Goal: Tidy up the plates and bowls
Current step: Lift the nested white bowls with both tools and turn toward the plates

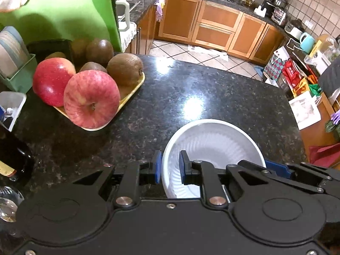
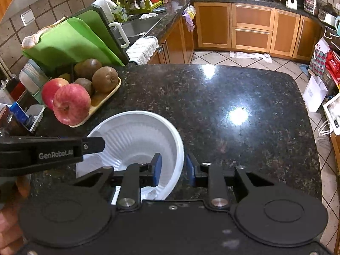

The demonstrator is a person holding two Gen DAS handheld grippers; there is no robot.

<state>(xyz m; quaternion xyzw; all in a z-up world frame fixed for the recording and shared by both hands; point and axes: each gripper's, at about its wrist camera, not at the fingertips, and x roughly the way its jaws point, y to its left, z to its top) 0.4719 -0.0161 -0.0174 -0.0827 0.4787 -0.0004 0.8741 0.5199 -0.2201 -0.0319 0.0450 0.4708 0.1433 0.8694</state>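
Observation:
A white ribbed bowl (image 1: 212, 140) (image 2: 136, 136) is low on the dark granite counter (image 2: 233, 89), close in front of both grippers. My left gripper (image 1: 170, 166) straddles the bowl's left rim, one blue pad outside and one inside, shut on it. One of its fingers (image 2: 93, 144) reaches over that rim in the right wrist view. My right gripper (image 2: 173, 169) straddles the opposite rim with narrow jaws. A thin gap shows beside the outer pad. Its outer finger (image 1: 276, 169) shows behind the bowl in the left wrist view. I cannot tell whether the bowl rests on the counter.
A yellow tray (image 1: 131, 93) (image 2: 106, 97) of apples and kiwis sits left of the bowl. Behind it lean a green cutting board (image 1: 63, 14) and a green rack of plates (image 1: 12, 53). A dark bottle (image 1: 12, 159) stands at the near left. The counter's far edge (image 2: 212, 65) drops to tiled floor.

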